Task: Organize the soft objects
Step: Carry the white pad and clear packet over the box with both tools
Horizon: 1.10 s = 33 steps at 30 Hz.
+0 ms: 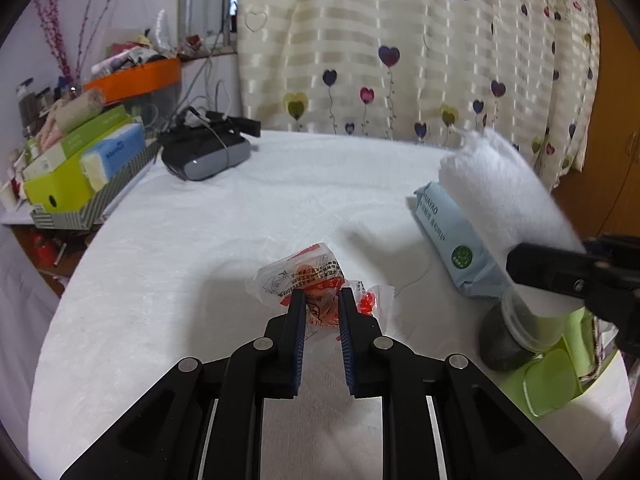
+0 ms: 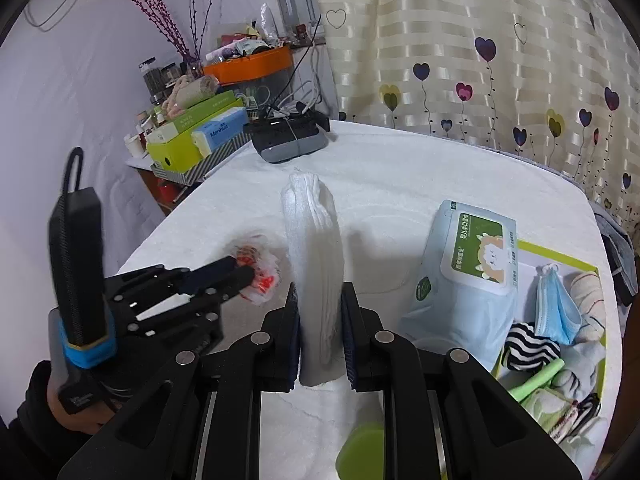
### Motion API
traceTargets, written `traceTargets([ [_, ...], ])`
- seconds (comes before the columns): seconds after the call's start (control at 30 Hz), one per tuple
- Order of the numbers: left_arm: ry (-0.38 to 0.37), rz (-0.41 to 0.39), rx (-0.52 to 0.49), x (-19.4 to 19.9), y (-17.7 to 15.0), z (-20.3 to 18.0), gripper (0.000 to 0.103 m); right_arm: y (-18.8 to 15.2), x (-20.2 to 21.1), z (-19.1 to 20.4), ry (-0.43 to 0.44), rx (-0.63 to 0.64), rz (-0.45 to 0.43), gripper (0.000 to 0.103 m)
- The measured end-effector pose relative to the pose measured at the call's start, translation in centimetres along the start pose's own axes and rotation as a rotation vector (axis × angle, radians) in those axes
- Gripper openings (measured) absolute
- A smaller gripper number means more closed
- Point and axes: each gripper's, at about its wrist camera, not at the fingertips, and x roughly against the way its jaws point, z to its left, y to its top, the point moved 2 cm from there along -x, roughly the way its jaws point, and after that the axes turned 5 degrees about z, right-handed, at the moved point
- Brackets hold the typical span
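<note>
Folded white cloth clamped upright, seemingly clear of wipes pack.

Soft daylight filters through the cream heart-patterned curtain; faint shadows fall on the white fleecy tabletop; fisheye edges bend, slightly blurred.

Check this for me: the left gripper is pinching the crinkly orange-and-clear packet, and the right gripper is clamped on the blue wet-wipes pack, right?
Not quite. The left gripper does pinch the orange-and-clear packet, but the right gripper is clamped on a folded white cloth, not the wet-wipes pack. The right wrist view shows that pack lying free beside it, against the green-rimmed tray.
</note>
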Motion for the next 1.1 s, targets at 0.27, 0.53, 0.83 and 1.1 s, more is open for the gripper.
traceTargets([
  [0.27, 0.006, -0.042, 0.028, 2.7, -0.4, -0.7, 0.015, -0.8, 1.0, 0.2, 0.015, 0.001, -0.012, 0.018],
  [0.53, -0.010, -0.082, 0.031, 5.1, -0.6, -1.8, 0.015, -1.5, 2.6, 0.1, 0.021, -0.002, -0.038, 0.018],
  [0.83, -0.053, -0.125, 0.020, 7.7, -0.9, -4.2, 0.015, -3.1, 5.3, -1.0, 0.019, -0.019, -0.081, 0.018],
  [1.1, -0.108, -0.125, -0.027, 8.1, -1.0, -8.3, 0.015, -4.7, 8.2, -3.8, -0.015, -0.067, -0.117, 0.018],
])
